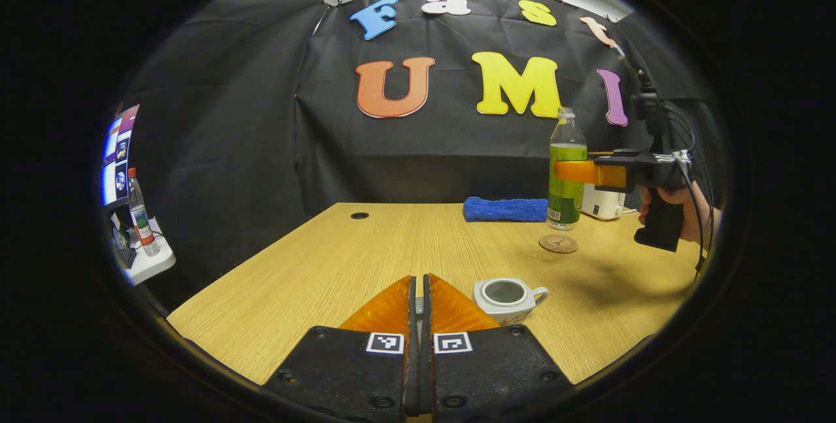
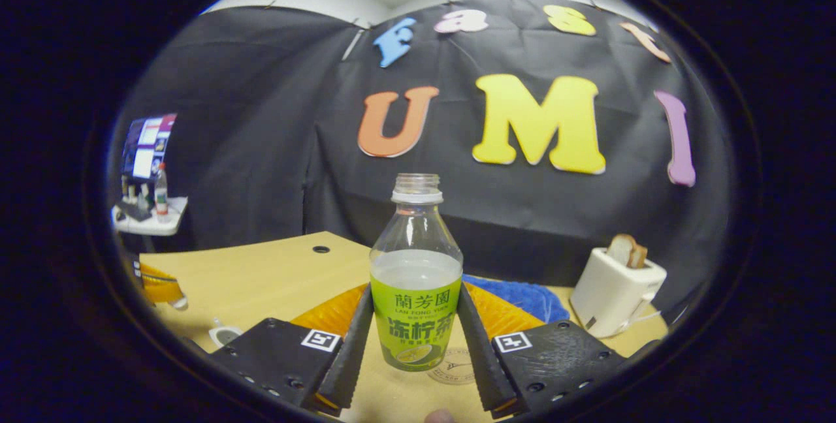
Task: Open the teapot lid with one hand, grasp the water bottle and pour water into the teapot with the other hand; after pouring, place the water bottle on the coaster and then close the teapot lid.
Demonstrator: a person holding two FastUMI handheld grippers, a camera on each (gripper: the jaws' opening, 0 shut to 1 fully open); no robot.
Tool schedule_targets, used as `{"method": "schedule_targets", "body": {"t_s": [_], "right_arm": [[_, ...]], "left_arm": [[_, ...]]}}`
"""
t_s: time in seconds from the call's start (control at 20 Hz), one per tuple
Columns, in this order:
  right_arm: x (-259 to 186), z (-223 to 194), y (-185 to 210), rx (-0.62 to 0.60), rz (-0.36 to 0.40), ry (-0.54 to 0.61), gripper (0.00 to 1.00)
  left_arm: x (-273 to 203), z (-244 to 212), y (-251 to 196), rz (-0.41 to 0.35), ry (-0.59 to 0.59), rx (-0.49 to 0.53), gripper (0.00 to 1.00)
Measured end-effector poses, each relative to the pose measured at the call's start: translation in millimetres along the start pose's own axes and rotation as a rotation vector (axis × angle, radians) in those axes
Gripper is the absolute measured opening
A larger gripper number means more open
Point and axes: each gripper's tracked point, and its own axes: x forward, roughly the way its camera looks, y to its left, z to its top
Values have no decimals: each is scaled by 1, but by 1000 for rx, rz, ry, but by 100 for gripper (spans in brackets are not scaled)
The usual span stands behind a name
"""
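My right gripper (image 2: 415,296) is shut on the water bottle (image 2: 416,279), an uncapped clear bottle with a green label and liquid inside. It holds the bottle upright just over the round coaster (image 2: 455,367). In the left gripper view the bottle (image 1: 565,178) hangs above the coaster (image 1: 558,243), with the right gripper (image 1: 569,172) and a hand to its right. The white teapot (image 1: 508,299) stands open on the table, lid off. My left gripper (image 1: 419,282) is shut just left of it. In the right gripper view, a small pale piece, seemingly the lid (image 2: 178,303), sits at its fingers (image 2: 159,286).
A blue towel (image 1: 506,209) lies at the back of the wooden table (image 1: 366,260), with a white toaster (image 2: 617,292) holding bread to its right. A cable hole (image 1: 359,215) is at the far left of the table. A side stand (image 1: 147,260) with a bottle stands off the table's left.
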Motion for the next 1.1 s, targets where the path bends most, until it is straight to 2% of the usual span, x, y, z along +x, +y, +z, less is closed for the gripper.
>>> {"method": "schedule_targets", "body": {"t_s": [0.15, 0.3, 0.8, 1.0, 1.1], "right_arm": [[25, -20, -25, 59, -53, 33, 70], [39, -40, -40, 44, -90, 55, 70], [46, -47, -49, 9, -115, 38, 71], [45, -49, -55, 22, -128, 37, 75], [42, -46, -54, 35, -126, 28, 90]], "left_arm": [[0, 0, 0, 1, -1, 6, 3], [1, -1, -1, -2, 0, 12, 3], [4, -8, 0, 2, 19, 28, 3], [4, -7, -1, 4, 16, 29, 3], [4, -6, -4, -1, 15, 29, 3]]}}
